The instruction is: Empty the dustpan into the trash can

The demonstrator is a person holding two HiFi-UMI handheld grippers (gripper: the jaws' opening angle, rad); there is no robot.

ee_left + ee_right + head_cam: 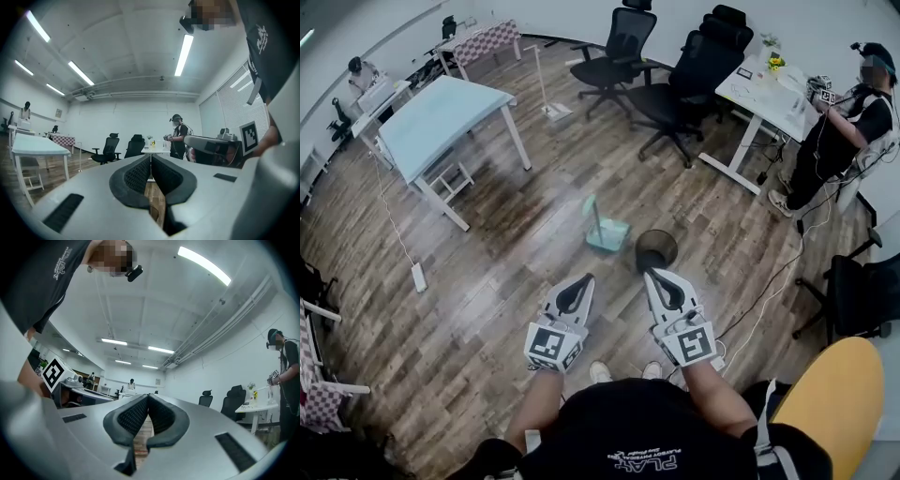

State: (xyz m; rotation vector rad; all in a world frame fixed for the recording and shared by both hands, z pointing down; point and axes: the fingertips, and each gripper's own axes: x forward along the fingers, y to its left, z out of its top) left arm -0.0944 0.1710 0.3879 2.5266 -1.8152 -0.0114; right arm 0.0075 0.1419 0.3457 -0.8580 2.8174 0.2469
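Observation:
A teal dustpan [607, 231] with an upright handle stands on the wooden floor. Just right of it is a round black trash can [656, 249]. My left gripper [585, 279] is held at waist height, short of the dustpan, with its jaws shut and nothing between them. My right gripper [652, 274] hovers just short of the trash can, also shut and empty. In the left gripper view the black pads [140, 174] meet tip to tip. The right gripper view shows its pads [135, 415] touching the same way. Neither gripper view shows the dustpan or the can.
A light blue table [441, 117] stands at the left, and black office chairs [684, 80] at the back. A white desk [769, 89] with a person [848, 122] beside it is at the right. A power strip [419, 277] and cables lie on the floor. A yellow rounded object [839, 394] sits at the lower right.

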